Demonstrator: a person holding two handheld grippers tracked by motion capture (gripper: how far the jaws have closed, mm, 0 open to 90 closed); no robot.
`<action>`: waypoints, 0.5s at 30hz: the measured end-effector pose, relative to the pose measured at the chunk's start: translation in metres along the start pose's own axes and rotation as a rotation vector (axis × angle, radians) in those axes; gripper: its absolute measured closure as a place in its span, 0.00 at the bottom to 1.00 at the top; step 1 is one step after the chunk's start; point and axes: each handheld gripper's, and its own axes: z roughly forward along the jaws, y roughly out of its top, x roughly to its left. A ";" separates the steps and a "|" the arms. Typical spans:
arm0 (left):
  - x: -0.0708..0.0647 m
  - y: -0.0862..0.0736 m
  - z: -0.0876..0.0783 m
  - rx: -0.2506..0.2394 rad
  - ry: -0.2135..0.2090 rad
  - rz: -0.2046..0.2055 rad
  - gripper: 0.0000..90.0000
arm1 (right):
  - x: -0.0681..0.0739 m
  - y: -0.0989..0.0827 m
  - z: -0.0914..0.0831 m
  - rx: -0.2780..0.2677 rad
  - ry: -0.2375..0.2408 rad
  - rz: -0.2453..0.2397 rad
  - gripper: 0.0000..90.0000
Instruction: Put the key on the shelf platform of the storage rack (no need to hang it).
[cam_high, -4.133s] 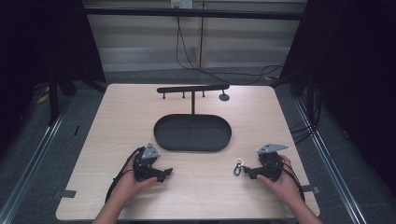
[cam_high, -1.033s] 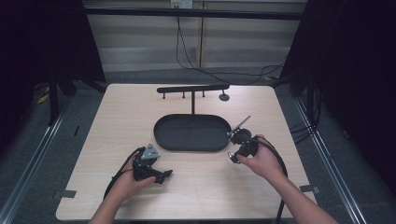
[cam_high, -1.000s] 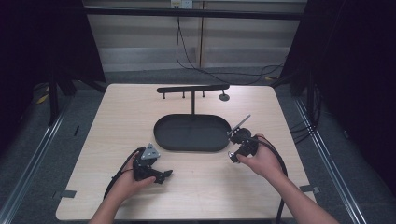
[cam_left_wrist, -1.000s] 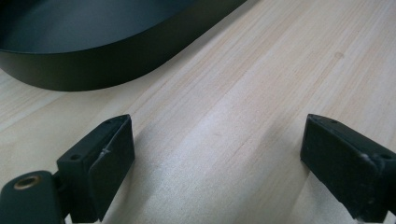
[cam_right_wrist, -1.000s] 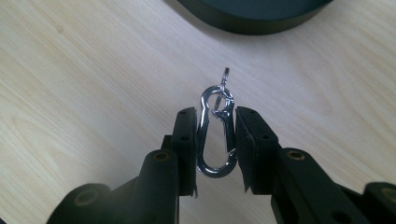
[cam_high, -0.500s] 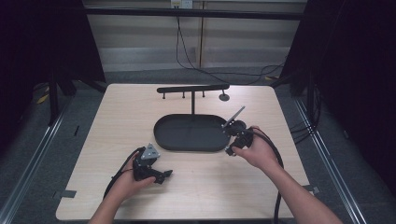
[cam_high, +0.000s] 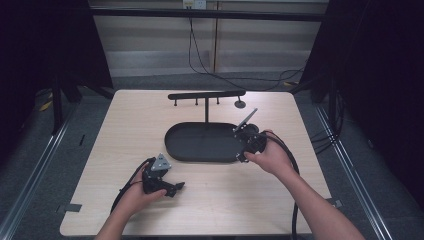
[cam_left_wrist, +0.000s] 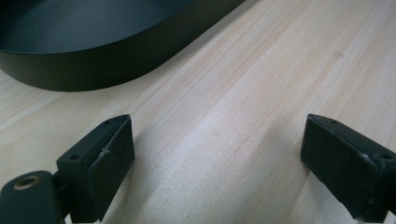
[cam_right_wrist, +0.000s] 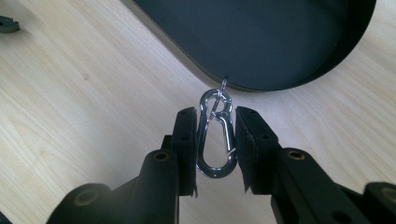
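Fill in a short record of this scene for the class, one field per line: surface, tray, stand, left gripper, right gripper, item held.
surface: light wooden table
tray: black oval tray, mid-table, nothing visible inside
stand: black T-shaped rack with small pegs, rising at the tray's far edge
left gripper: left gripper open, low over bare wood near the tray
right gripper: right gripper shut on a clip, at the tray's right end
item held: silver snap hook, small ring at its tip
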 end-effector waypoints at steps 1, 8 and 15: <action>0.000 0.000 0.000 -0.001 0.002 0.000 0.11 | 0.000 0.001 0.000 0.004 -0.007 -0.004 0.78; 0.000 0.000 0.000 0.000 0.004 0.004 0.11 | -0.002 0.008 -0.004 -0.002 -0.013 -0.004 0.78; 0.000 0.000 0.000 0.001 0.002 0.007 0.10 | -0.004 0.013 -0.002 -0.008 -0.006 -0.002 0.78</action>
